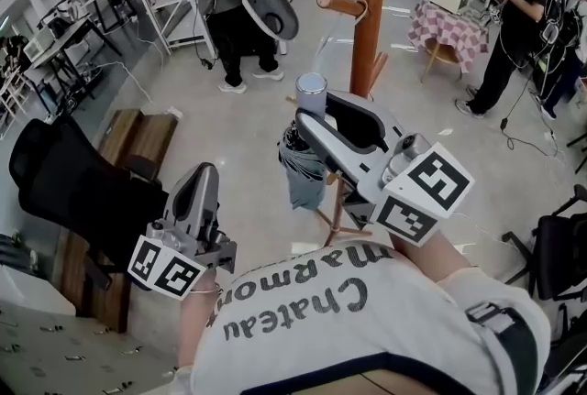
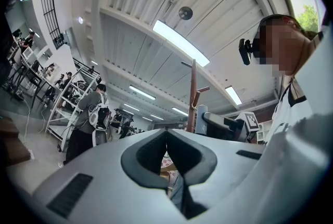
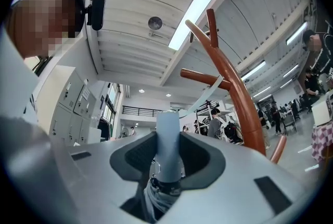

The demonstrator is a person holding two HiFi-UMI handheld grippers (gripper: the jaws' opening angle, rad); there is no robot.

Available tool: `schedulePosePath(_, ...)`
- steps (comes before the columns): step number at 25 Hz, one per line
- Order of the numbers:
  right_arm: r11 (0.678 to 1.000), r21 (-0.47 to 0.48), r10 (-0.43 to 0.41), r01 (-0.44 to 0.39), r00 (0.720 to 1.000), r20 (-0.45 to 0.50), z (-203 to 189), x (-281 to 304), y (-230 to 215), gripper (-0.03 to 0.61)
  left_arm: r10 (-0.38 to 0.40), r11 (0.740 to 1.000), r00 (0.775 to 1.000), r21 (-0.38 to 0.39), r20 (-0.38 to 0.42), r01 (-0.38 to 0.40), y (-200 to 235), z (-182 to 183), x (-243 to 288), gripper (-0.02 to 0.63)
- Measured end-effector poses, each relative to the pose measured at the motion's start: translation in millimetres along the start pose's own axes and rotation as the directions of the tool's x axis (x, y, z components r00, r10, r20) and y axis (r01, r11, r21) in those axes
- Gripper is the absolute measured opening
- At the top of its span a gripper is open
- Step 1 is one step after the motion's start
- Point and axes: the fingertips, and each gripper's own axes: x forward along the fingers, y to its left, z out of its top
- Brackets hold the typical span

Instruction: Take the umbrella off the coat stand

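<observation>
Right gripper view shows the right gripper (image 3: pixel 167 151) pinching the umbrella (image 3: pixel 167 129) by its handle, coat stand (image 3: pixel 244 108) just right of the jaws, left gripper (image 2: pixel 166 140) pressed together, empty; recommend steady withdrawal clear of the pegs (image 3: pixel 200 75).

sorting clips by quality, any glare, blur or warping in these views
Head view: evenly lit, sharp, mild bending at the edges. Left gripper view: strong fisheye, dark corners, ceiling light blown out. Right gripper view: same fisheye bows the coat stand; the umbrella handle between the jaws is sharp.
</observation>
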Motion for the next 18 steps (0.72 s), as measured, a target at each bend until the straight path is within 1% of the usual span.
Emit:
schedulePosePath(6,0.999,0.005,0.039,-0.039,0.999,-0.012,-2.4,4.6,6.4,0.147,0.011,1.0,1.0,0.002,-0.003,-0.011,1.4,1.1,-2.8,0.025)
schedulePosePath(18,0.999,-0.003,0.052,-0.052,0.999,0.003,-2.1,6.2,8.0,0.147,0.019,1.0,1.0,-0.002,-0.003,-0.019,5.8,-1.3,-3.5,0.025)
